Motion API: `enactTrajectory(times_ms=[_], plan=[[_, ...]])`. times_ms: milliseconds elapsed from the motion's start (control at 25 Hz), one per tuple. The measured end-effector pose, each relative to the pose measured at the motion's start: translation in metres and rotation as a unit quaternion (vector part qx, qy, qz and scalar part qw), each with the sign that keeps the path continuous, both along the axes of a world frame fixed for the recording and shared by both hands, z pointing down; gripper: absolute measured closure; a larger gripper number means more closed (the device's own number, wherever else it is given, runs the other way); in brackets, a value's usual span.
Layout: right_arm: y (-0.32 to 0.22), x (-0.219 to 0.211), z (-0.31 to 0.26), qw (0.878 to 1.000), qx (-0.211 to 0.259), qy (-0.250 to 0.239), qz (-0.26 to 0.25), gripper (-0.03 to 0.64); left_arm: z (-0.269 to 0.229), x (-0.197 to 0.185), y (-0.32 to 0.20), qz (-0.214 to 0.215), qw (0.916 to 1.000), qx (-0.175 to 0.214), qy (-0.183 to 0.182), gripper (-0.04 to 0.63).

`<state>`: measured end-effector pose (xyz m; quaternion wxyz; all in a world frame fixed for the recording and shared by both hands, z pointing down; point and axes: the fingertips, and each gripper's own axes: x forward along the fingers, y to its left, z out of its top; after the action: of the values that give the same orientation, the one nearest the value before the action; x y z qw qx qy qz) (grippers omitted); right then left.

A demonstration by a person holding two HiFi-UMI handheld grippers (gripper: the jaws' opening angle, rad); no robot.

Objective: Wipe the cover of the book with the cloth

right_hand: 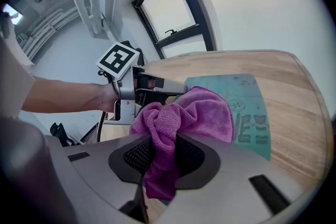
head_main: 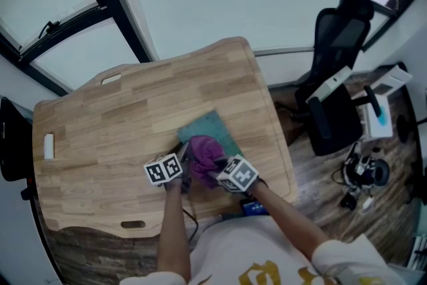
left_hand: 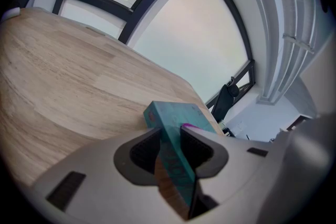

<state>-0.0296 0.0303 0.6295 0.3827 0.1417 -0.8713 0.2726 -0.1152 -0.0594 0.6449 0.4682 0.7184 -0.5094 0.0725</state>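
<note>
right gripper (right_hand: 164, 157) is clamped tight on the purple cloth (right_hand: 191, 113); the bunched cloth rests on the teal book (right_hand: 252, 107) cover. my left gripper (left_hand: 170, 153) has its jaws closed on the book's near edge. the book sits on the wooden table (head_main: 120, 110), toward the front right, with the grippers side by side.

The cloth (head_main: 205, 155) is magenta, the book (head_main: 212, 126) teal, the table (head_main: 127, 110) pale wood-grain.

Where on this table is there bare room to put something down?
The table is bare from the small white object at its left edge across to the book, and beyond the book. Crowded nearside: left gripper, right gripper, cloth.
</note>
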Motion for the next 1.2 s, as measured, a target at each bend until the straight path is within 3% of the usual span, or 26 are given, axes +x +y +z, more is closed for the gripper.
enactTrajectory(times_ms=[640,1200], plan=[[0.003,0.009,0.000,1.000,-0.008,0.005,-0.023,0.518,0.001,0.000,0.000,-0.001,1.0000,0.000,-0.002,0.471],[-0.015,0.043,0.001,1.000,-0.016,0.003,0.018,0.520,0.000,-0.001,0.000,0.000,1.0000,0.002,-0.002,0.471]])
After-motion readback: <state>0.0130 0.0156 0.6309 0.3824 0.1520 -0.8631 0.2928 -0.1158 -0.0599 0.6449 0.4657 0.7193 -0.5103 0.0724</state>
